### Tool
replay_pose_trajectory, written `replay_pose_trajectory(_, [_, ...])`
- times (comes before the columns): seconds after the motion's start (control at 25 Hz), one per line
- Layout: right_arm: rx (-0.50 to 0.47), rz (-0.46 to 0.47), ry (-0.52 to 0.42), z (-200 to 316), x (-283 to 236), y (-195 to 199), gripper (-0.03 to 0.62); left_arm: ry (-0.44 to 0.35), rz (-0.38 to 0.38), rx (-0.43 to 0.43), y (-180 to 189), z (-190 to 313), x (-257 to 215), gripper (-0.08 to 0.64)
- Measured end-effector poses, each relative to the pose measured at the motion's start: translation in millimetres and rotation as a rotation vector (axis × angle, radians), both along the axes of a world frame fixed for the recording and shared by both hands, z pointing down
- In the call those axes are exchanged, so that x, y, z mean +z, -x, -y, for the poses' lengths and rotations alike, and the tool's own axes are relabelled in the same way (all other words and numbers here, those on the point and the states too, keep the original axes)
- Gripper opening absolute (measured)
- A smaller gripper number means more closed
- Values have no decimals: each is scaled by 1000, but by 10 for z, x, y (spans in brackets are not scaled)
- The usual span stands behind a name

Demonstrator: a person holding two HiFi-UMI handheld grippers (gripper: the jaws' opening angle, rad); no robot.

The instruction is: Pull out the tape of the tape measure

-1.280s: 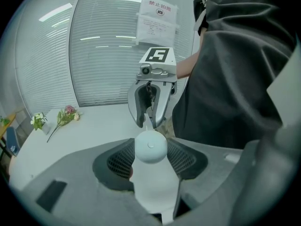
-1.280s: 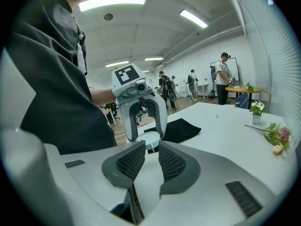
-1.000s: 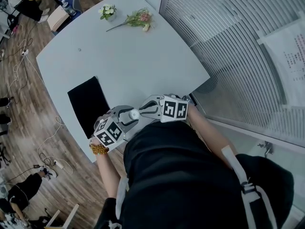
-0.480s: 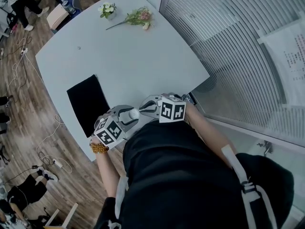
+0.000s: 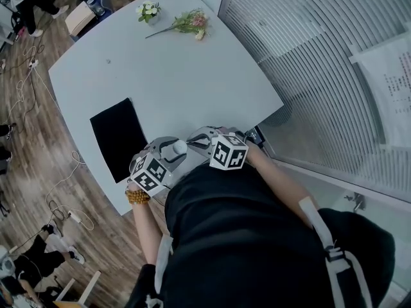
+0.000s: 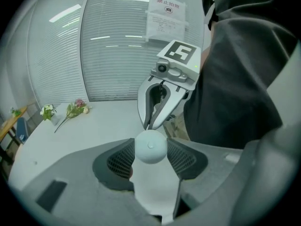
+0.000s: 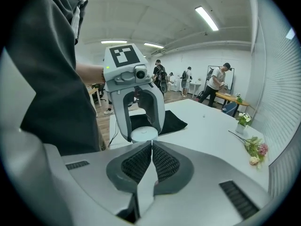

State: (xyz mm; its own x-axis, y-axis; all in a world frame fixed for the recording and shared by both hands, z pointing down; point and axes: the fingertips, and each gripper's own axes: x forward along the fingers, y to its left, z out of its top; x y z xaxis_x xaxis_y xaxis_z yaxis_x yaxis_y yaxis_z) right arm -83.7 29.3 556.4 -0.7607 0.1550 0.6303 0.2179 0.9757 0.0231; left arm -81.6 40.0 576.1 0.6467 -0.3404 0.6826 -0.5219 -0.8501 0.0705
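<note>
The tape measure (image 7: 143,134) is held by the left hand-held gripper (image 6: 150,149). The right hand-held gripper (image 7: 152,149) was just shut against it, with no tape tip seen inside. A pull is likely needed next.

The only print I can find is on a paper notice (image 6: 167,15) hanging at the blinds. In the left gripper view it carries a short red heading in Chinese characters above a small round symbol, with finer lines below. I can't make the characters out for certain. In the head view the same notice (image 5: 388,85) shows only faint reddish lines, too small to read. The left cube (image 5: 149,173) and right cube (image 5: 228,153) bear black-and-white square markers, with no letters or numbers.
</note>
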Motion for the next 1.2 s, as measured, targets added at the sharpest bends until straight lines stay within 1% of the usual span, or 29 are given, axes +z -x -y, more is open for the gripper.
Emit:
replay_pose_trajectory(0.12, [69,7,-42,106,28,44,5,-14,21,-73,41,102,54,225])
replay_pose_trajectory(0.24, [126,19,-60,195,55,82,5,-21,55,-136,70,184,107,225])
replay_pose_trajectory(0.32, [167,25,-68,248,84,91,5,-18,59,-176,80,225,138,225])
replay_pose_trajectory(0.44, [237,32,-67,322,116,82,5,-8,37,-229,75,275,165,225])
replay_pose_trajectory(0.56, [312,34,-44,395,144,52,5,1,-3,-273,50,326,171,225])
replay_pose_trajectory(0.64, [354,30,-39,452,167,23,5,7,-16,-298,39,355,185,225])
replay_pose_trajectory(0.76, [397,22,-41,524,189,3,5,19,-7,-315,46,369,203,225])
replay_pose_trajectory(1.04, [522,11,-29,742,219,-91,5,30,5,-304,29,337,216,225])
replay_pose_trajectory(1.2, [537,3,-44,779,224,-129,5,28,-3,-291,5,336,205,225])
